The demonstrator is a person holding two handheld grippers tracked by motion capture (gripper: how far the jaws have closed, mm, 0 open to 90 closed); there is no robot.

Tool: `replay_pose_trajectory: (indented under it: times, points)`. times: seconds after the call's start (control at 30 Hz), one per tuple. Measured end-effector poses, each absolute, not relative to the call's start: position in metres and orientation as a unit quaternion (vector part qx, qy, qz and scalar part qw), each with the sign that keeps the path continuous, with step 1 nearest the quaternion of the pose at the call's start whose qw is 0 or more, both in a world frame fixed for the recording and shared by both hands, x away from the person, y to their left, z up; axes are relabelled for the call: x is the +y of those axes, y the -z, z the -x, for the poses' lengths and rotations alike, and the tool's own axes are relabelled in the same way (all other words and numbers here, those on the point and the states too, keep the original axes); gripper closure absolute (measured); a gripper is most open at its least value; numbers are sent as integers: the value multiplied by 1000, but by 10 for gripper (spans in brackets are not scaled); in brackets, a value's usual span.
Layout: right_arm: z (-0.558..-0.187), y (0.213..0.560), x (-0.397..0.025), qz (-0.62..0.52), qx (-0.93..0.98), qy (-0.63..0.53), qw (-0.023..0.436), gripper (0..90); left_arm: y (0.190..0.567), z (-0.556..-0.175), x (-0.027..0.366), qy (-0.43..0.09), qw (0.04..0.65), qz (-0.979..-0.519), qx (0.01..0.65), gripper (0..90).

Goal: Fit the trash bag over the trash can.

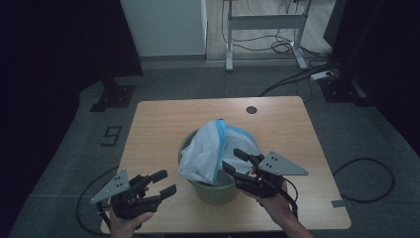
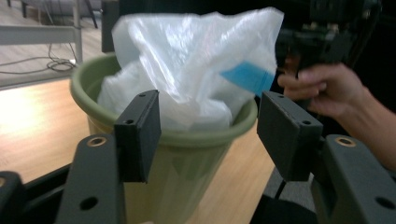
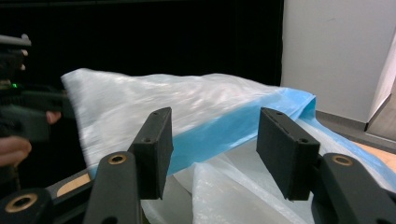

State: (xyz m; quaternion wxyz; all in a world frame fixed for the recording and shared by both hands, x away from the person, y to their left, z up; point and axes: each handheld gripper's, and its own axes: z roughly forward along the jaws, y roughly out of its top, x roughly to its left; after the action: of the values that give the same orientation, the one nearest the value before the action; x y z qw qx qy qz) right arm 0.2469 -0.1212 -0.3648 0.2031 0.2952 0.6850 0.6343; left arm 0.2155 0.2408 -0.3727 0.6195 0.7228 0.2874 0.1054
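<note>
Both grippers spread wide at a bagged bin, nothing grasped.

From the high view I see the green bin near the table front edge, the plastic bag billowing out of it; my left gripper waits apart, jaws released, while my right gripper sits just beside the film. In the left gripper view, the bag bulges above the bin's rim. In the right gripper view, a blue band crosses between the spread jaws. I judge the film light, limp and slippery, so I'd pinch the doubled blue hem.
</note>
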Motion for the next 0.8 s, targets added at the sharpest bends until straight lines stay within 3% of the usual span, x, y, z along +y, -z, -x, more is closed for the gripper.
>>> replay_pose_trajectory:
  times: [0.4, 0.8]
  points:
    - [-245, 366, -125, -297, 682, -634, 210, 461, 356, -262, 217, -133, 594, -729, 314, 338]
    - [-243, 366, -132, -301, 676, -637, 218, 465, 343, -296, 211, -91, 622, -718, 298, 323]
